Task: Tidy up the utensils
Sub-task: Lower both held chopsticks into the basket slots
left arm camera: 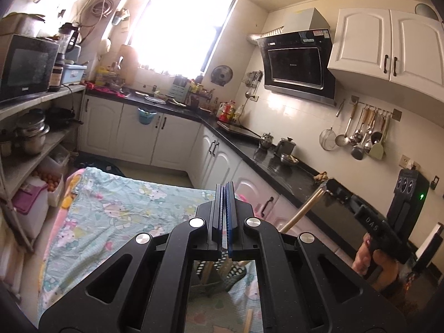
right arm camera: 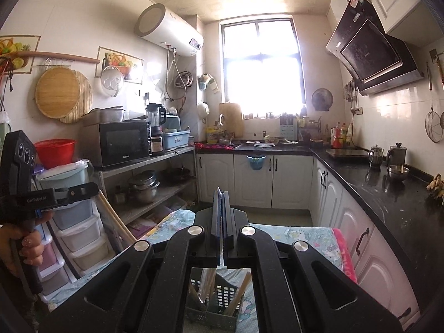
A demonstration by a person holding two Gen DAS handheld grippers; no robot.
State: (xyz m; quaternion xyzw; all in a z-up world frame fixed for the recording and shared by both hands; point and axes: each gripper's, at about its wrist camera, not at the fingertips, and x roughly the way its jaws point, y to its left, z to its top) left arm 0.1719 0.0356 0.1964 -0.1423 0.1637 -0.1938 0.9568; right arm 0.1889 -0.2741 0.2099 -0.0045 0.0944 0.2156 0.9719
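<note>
My left gripper (left arm camera: 225,187) is shut, raised over a table with a cartoon-print cloth (left arm camera: 125,208). In the right wrist view a hand holds it at the left (right arm camera: 93,189), and a pair of long wooden chopsticks (right arm camera: 116,219) slants down from its fingertips. My right gripper (right arm camera: 220,193) is shut too. The left wrist view shows it at the right (left arm camera: 328,184) with another pair of wooden chopsticks (left arm camera: 301,208) slanting down from its tip. A grey slotted basket (right arm camera: 219,305) with more sticks stands below both grippers. The held sticks' lower ends are hidden.
A black counter (left arm camera: 277,163) over white cabinets runs along the right, with kettles and a bowl on it. Ladles and a strainer hang on a wall rail (left arm camera: 363,136). A shelf with a microwave (right arm camera: 122,141) and stacked plastic drawers (right arm camera: 80,238) stand at the left.
</note>
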